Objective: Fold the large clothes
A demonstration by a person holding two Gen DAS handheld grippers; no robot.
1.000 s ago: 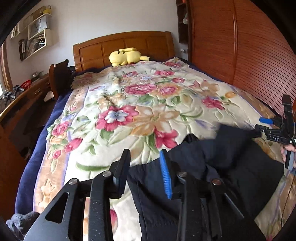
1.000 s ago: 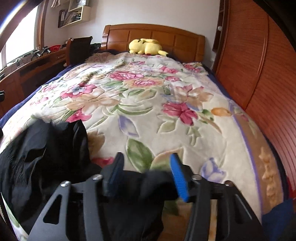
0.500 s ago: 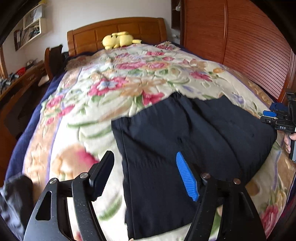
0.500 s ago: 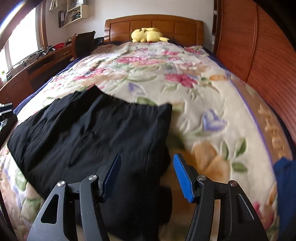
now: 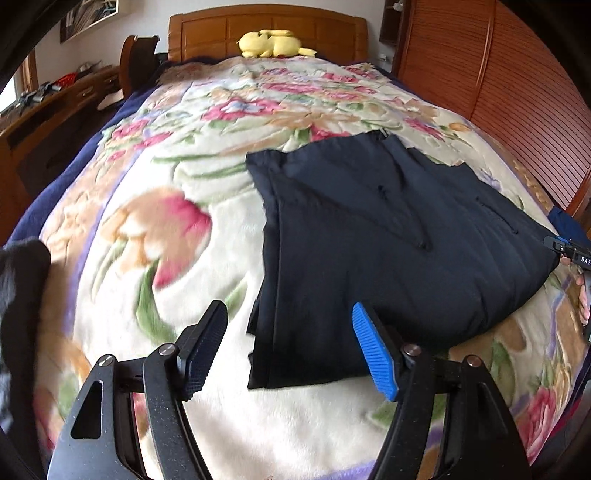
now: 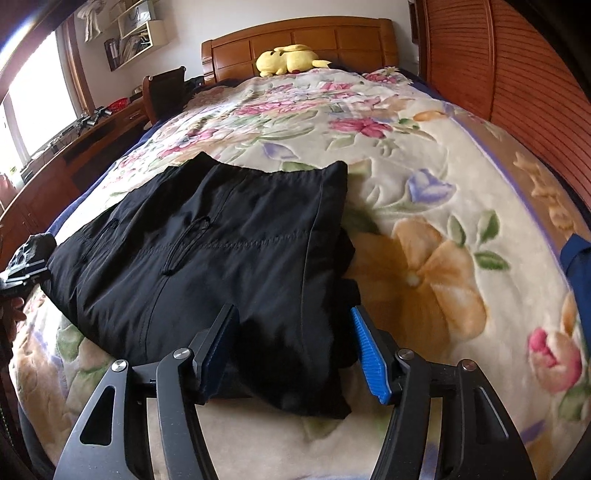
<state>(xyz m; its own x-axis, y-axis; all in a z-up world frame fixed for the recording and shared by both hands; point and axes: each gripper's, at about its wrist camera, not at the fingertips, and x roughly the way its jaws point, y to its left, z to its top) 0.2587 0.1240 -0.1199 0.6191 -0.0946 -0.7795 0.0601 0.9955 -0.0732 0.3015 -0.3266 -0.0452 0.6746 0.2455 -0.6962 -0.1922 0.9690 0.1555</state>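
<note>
- the dark garment lay folded into a rough rectangle on the floral blanket near the foot of the bed, its drawstring showing on top in the right wrist view.
- the left gripper hung just above the near left corner of the garment with its jaws apart; the black pad stood over bare blanket, the blue pad over the cloth, and neither pressed on anything.
- the right gripper hung over the near right corner of the garment, jaws apart; a fold of the dark cloth lay between the pads, but they did not squeeze it.
- in the left wrist view the right gripper's body showed at the right edge, just beside the garment's right end, with the person's fingers around it.
- a yellow plush toy lay at the far end against the wooden headboard.
- a slatted wooden wall ran along the right side of the bed, and a wooden desk along the left.
- another dark cloth sat at the left edge of the blanket.
</note>
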